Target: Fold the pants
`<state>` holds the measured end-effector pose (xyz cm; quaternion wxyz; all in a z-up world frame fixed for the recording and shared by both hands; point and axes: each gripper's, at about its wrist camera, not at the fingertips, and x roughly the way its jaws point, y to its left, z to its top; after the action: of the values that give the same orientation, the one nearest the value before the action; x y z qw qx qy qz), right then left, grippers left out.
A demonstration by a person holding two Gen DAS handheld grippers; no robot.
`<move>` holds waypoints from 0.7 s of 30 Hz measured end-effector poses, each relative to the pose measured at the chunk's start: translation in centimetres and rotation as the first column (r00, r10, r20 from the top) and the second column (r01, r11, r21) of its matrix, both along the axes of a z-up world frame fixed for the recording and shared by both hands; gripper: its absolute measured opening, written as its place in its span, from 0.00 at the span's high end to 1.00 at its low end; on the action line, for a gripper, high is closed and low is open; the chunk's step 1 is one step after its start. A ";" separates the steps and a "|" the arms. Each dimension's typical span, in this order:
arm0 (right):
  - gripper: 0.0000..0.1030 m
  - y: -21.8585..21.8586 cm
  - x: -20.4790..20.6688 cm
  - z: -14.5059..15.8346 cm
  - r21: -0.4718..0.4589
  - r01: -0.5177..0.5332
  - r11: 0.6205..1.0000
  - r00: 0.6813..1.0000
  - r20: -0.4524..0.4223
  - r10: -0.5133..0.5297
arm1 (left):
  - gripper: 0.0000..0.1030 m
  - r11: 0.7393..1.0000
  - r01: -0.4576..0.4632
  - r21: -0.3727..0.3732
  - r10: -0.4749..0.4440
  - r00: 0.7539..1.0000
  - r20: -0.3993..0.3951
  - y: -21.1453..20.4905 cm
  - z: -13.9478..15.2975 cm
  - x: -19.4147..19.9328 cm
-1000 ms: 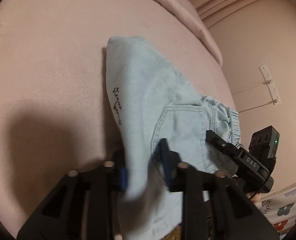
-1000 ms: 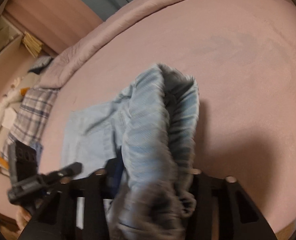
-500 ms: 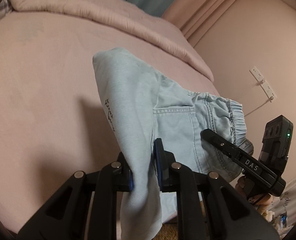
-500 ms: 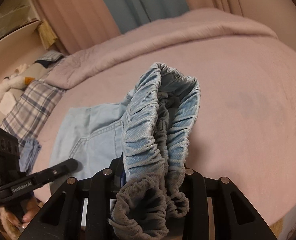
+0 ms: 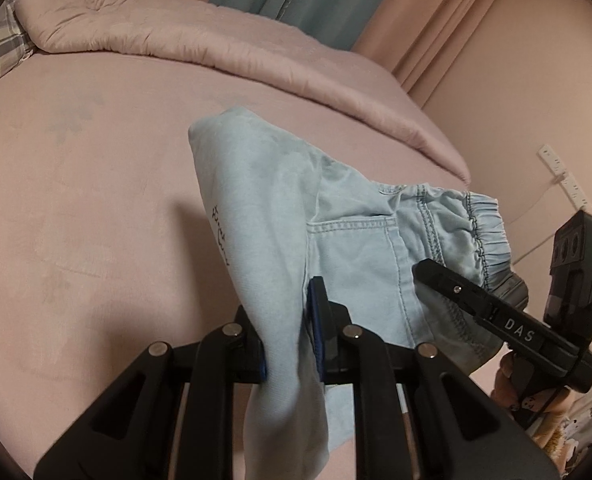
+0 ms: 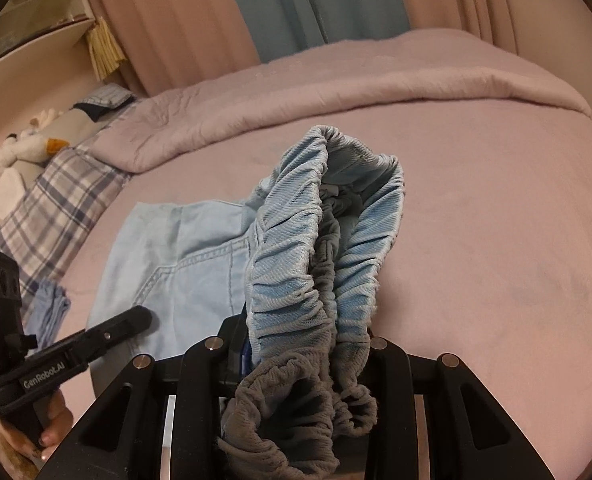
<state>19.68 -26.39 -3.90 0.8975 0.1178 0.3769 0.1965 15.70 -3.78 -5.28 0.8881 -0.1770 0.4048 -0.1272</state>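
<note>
Light blue denim pants (image 5: 288, 216) hang between my two grippers above a pink bed (image 5: 76, 200). My left gripper (image 5: 290, 336) is shut on a fold of the leg fabric, which drapes down between its fingers. My right gripper (image 6: 307, 352) is shut on the bunched elastic waistband (image 6: 327, 240). The pants' back pocket (image 5: 351, 256) faces the left wrist view. The right gripper also shows in the left wrist view (image 5: 475, 304), and the left gripper shows in the right wrist view (image 6: 108, 332). The pants also show in the right wrist view (image 6: 184, 272).
A folded pink duvet (image 5: 216, 48) lies across the far side of the bed. A plaid pillow (image 6: 56, 208) and soft toys (image 6: 24, 144) are at the left. A wall with a power strip (image 5: 563, 176) is at the right. Curtains (image 6: 296, 12) hang behind.
Both grippers have lifted and tilted up with the pants, bringing the duvet and curtains into view. The left gripper has closed tighter on the leg fabric.
</note>
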 end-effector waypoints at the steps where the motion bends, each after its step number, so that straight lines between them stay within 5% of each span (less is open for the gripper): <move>1: 0.67 0.1 0.5 -0.6 -0.003 0.003 1.000 1.000 -0.020 -0.003 | 0.85 1.000 -0.001 0.006 0.001 1.000 -0.016 0.5 -0.6 0.3; 7: 0.66 1.3 2.0 -3.7 -0.057 0.007 0.998 0.992 -0.122 -0.014 | 0.82 0.997 -0.028 0.077 0.037 0.992 -0.117 1.2 -4.3 1.2; 13: 0.50 0.6 2.0 -5.3 -0.075 0.051 0.996 0.982 -0.178 -0.064 | 0.67 0.995 -0.070 0.072 0.081 0.984 -0.158 1.9 -5.0 0.8; 15: 0.38 0.1 1.7 -5.0 -0.095 0.074 0.993 0.978 -0.187 -0.091 | 0.52 0.993 -0.078 0.089 0.092 0.982 -0.163 1.9 -4.3 0.1; 21: 0.22 -1.9 -2.1 -1.4 -0.115 0.122 0.986 0.988 -0.080 -0.132 | 0.09 0.986 -0.099 0.137 0.107 0.993 -0.045 1.6 0.6 -3.5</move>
<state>17.60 -28.28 -5.32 0.8959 0.1009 0.4177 0.1125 12.24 -2.13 -4.72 0.8925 -0.1408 0.4257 -0.0489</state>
